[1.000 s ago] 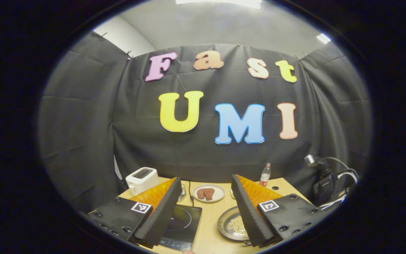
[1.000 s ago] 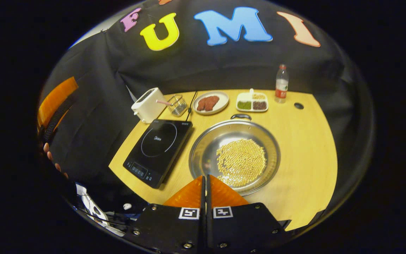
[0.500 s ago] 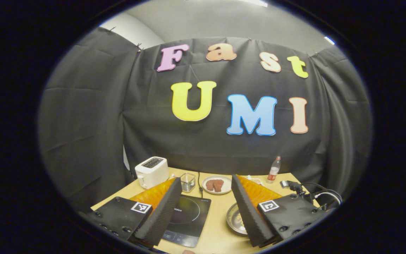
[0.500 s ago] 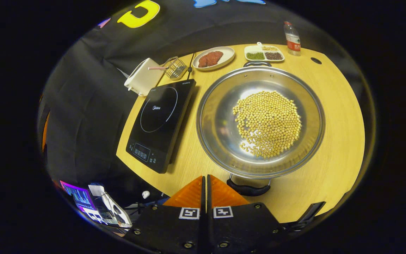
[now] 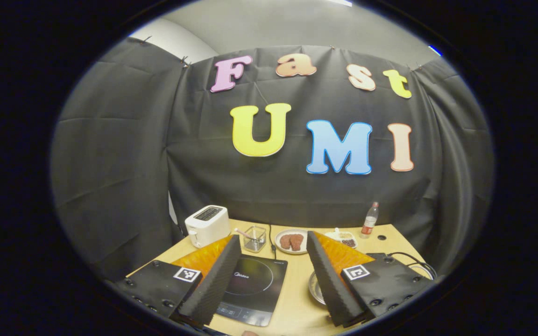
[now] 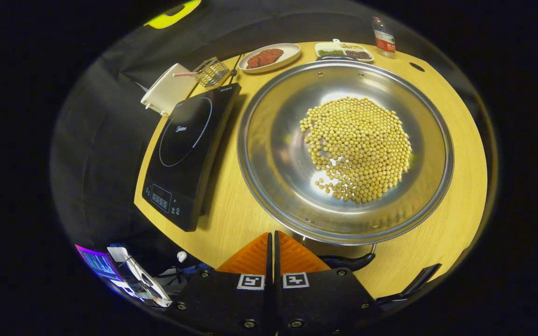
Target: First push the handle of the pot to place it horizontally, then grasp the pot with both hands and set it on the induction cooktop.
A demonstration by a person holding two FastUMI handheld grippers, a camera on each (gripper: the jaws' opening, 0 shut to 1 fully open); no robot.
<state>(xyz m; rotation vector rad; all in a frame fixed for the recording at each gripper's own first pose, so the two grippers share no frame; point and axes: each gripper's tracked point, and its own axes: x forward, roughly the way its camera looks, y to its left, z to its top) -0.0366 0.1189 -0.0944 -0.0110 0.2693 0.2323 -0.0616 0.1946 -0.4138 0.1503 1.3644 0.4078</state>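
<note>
Pot [image 6: 269, 154]: a wide steel pan sitting on the wooden table [image 6: 456, 224], immediately right of the induction cooktop [image 6: 182, 149] and not on it. A sliver of its rim also peeks out in the left gripper view, between the left gripper's fingers.
Beans [image 6: 357, 149]: a heap of pale yellow beans lying in the pot's bottom, off toward the side away from the cooktop.
Near handle [image 6: 346, 261]: black, at the pot's near rim, lying flat and low beside the right gripper's tips.
Far handle [image 6: 329, 57]: a dark loop at the pot's far rim, partly hidden behind the rim.
Right gripper [image 6: 271, 240]: fingers pressed together with nothing between them, hanging at the pot's near edge, just left of the near handle. I can't tell whether it touches the handle.
Left gripper [image 5: 271, 261]: jaws spread wide and empty, held up in the air above the near side of the cooktop.
Induction cooktop: black glass slab, bare on top, control strip at its near end.
Toaster [image 5: 207, 225]: white, beyond the cooktop's far left corner.
Wire basket [image 6: 210, 71]: just past the cooktop's far edge, beside the toaster.
Plate [image 6: 269, 57]: holds reddish pieces, beyond the cooktop and left of the pot's far handle.
Divided dish [image 6: 343, 49]: right behind the pot's far rim.
Bottle [image 6: 381, 37]: stands upright beyond the pot, just right of the divided dish.
</note>
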